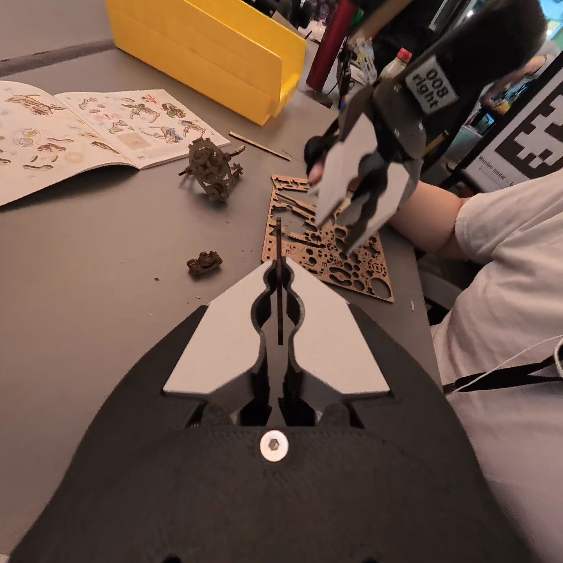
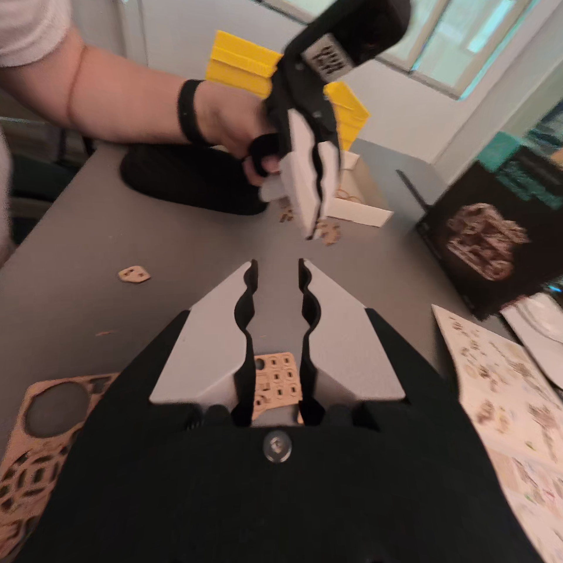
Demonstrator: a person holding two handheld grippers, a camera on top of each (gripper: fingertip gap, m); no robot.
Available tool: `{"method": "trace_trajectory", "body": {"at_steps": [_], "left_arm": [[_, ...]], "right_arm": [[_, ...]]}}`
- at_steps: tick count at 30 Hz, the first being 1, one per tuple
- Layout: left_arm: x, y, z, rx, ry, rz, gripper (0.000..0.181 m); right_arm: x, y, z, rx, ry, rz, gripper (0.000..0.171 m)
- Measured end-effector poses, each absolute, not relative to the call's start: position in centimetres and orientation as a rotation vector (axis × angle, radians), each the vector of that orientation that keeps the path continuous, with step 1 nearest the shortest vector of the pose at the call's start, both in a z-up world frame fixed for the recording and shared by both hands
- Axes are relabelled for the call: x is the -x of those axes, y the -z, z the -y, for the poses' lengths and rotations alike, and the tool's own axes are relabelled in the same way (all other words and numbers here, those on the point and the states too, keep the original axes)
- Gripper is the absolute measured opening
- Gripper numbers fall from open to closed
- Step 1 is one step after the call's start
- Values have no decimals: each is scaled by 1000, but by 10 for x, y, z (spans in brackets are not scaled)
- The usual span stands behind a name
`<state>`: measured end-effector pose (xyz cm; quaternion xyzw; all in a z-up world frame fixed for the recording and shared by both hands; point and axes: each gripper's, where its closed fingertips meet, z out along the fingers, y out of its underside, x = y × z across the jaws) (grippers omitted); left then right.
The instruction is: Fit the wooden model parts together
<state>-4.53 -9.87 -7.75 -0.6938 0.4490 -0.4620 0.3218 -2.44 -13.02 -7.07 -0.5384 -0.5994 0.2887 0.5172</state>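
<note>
My left gripper (image 1: 278,263) is shut on a thin flat wooden part (image 1: 278,240), held edge-on and sticking out past the fingertips above the table. The right wrist view shows this gripper (image 2: 311,235) shut, pointing down. My right gripper (image 2: 277,265) is open and empty; in the left wrist view it (image 1: 335,237) hovers over the punched-out wooden sheet (image 1: 329,268), which also shows in the right wrist view (image 2: 277,384). A partly built wooden model (image 1: 210,169) stands on the table, and a small dark sub-assembly (image 1: 204,263) lies nearer.
An open instruction booklet (image 1: 91,128) and a yellow bin (image 1: 207,54) lie at the far left. A thin wooden stick (image 1: 259,145) lies by the bin. Loose cut pieces (image 2: 134,274), a white box (image 2: 356,210), a black pad (image 2: 189,179) and the black kit box (image 2: 487,237) lie beyond. Both grippers' tips are roughly 15 cm from the partly built wooden model (image 1: 210,169).
</note>
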Motion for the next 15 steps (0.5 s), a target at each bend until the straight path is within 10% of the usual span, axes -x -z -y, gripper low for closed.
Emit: {"method": "trace_trajectory", "body": {"at_steps": [1, 15], "left_arm": [[46, 77, 98, 1823, 1218, -1171, 0], [45, 78, 95, 1812, 1174, -1160, 0]], "right_arm": [[28, 78, 141, 1289, -727, 1507, 25], [47, 143, 227, 1432, -909, 2015, 16]]}}
